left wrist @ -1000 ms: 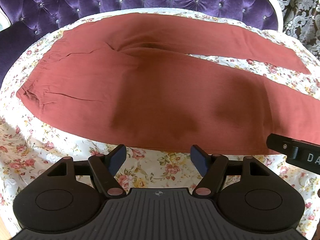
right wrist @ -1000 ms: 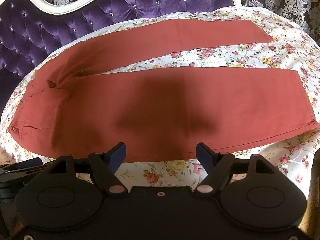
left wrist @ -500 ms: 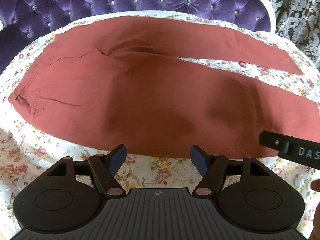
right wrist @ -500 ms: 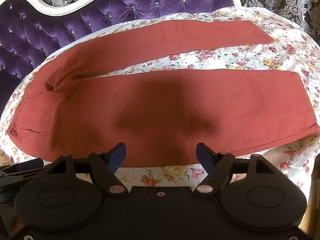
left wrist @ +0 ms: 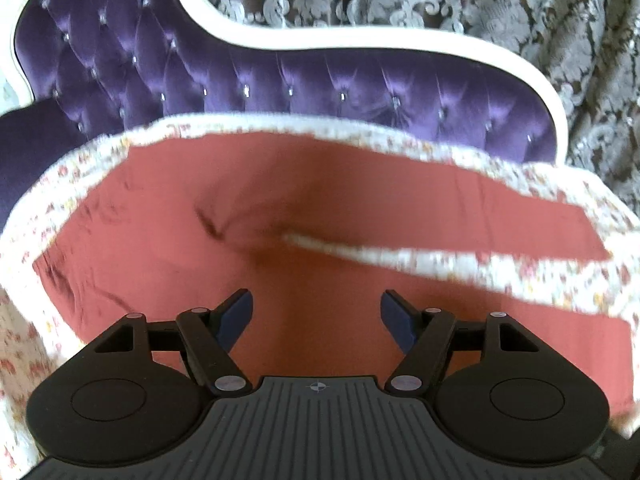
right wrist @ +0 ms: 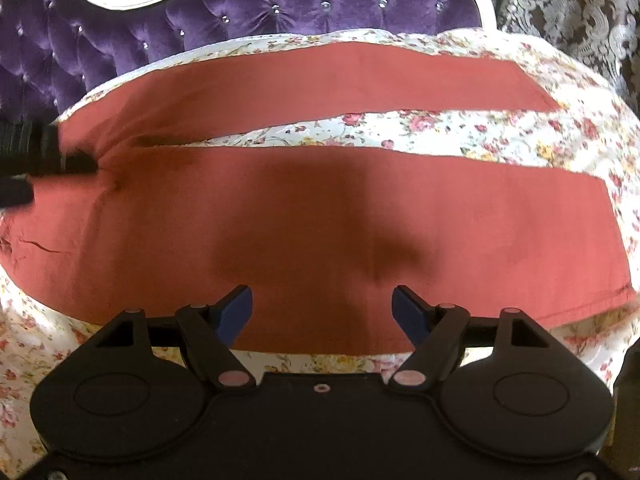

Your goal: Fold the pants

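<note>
Rust-red pants [right wrist: 320,208] lie flat on a floral cloth [right wrist: 460,132], waist at the left, both legs spread apart toward the right. My right gripper [right wrist: 322,312] is open and empty, hovering over the near leg's front edge. My left gripper [left wrist: 316,314] is open and empty, over the seat of the pants [left wrist: 280,208] near the crotch; this view is blurred. The left gripper also shows at the left edge of the right wrist view [right wrist: 28,152], above the waist area.
A purple tufted sofa back [left wrist: 280,84] with a white frame stands right behind the cloth. Patterned curtains [left wrist: 520,12] hang behind it. The floral cloth's edge drops off at the right [right wrist: 600,128] and at the front left [right wrist: 24,344].
My left gripper has moved forward and left over the pants, from the near edge to the seat. My right gripper has moved forward over the near leg. Both stay open.
</note>
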The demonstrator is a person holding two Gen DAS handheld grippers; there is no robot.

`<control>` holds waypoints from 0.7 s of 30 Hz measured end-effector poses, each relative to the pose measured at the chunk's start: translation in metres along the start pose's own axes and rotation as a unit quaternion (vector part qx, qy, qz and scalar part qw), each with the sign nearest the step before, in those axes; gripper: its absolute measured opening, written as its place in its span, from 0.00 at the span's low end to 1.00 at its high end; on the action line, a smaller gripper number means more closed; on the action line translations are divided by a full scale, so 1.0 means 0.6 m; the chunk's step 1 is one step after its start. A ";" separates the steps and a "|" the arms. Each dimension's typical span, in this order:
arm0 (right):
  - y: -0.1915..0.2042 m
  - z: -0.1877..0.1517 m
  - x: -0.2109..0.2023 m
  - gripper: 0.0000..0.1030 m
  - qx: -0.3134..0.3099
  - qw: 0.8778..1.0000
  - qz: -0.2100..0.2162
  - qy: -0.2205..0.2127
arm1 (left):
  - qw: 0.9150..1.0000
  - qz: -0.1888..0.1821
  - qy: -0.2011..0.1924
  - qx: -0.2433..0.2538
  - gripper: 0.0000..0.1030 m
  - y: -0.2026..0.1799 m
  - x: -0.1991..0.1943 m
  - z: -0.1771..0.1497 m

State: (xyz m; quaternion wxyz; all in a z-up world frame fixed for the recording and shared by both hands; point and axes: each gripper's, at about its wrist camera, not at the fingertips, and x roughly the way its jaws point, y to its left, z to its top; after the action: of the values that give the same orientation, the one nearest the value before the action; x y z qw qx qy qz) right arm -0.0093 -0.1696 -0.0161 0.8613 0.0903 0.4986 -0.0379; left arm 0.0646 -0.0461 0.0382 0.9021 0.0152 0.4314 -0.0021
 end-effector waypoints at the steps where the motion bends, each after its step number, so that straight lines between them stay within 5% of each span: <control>1: 0.005 0.002 0.002 0.76 -0.007 1.000 -0.001 0.000 | 1.000 -0.001 -0.004 -0.003 0.67 -0.006 0.001 0.010; 11: 0.025 0.028 0.016 0.73 -0.055 0.998 -0.008 -0.022 | 0.999 -0.006 -0.036 -0.001 0.67 -0.031 0.021 0.043; 21: -0.042 0.183 0.073 0.65 -0.144 0.975 -0.011 -0.167 | 0.999 0.034 -0.001 0.020 0.67 0.012 0.129 0.099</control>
State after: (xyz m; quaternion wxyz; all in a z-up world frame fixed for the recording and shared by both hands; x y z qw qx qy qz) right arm 0.1021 -0.2146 -0.0038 0.9358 -0.0473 0.3493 0.0103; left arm 0.1594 -0.0396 0.0151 0.9015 0.0477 0.4298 0.0204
